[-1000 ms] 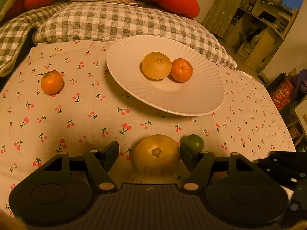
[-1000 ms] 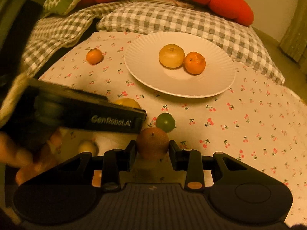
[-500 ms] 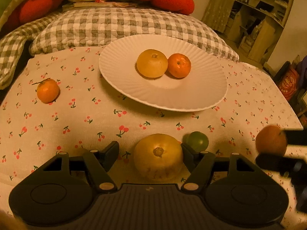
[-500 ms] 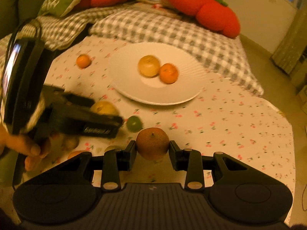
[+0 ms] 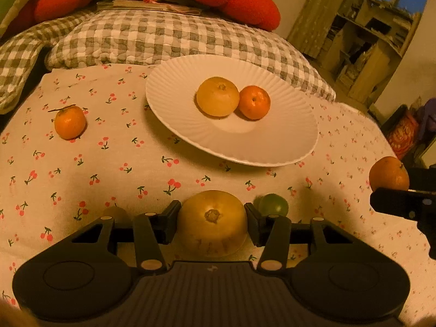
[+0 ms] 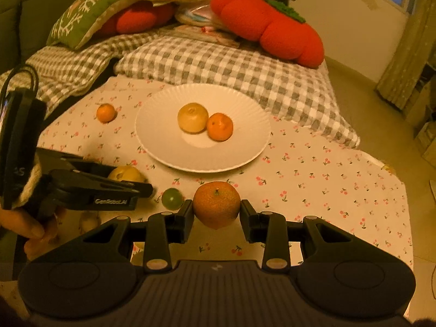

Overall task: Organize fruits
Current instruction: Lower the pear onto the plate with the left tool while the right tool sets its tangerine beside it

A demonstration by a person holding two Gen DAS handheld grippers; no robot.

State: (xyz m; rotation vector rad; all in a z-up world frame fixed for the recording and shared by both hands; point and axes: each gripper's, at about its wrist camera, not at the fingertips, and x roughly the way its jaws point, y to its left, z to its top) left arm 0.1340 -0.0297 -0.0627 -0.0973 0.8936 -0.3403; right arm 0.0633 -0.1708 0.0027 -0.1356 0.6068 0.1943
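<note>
Counting from the left, 1 small orange (image 5: 69,122) with a stem twig sits alone on the cherry-print cloth (image 5: 114,163), well apart from the white plate (image 5: 272,147). On that plate 2 fruits already rest, touching: a pale yellow round fruit (image 5: 218,96) and a mandarin (image 5: 254,102). So I judge the sorting under way, with 2 pieces placed and at least 4 left.

Near the front, the left gripper (image 5: 212,219) is closing its jaws on a larger yellow fruit (image 5: 212,223) that lies on the cloth; the pads stand right at its sides, though firm contact cannot be confirmed. A green lime (image 5: 273,205) lies just beside that fruit, behind the right-hand finger, and looks likely to get nudged. The right wrist view shows 1 or 2 more pale pieces low on the left, half hidden under the left tool.

Farther right, the right gripper (image 6: 216,214) is clamped narrow on a dimpled orange (image 6: 216,204), lifted clear of the cloth.

Behind the plate are a checked quilt (image 6: 218,62) and red plush cushions (image 6: 272,24); nothing blocks the way to the plate.
</note>
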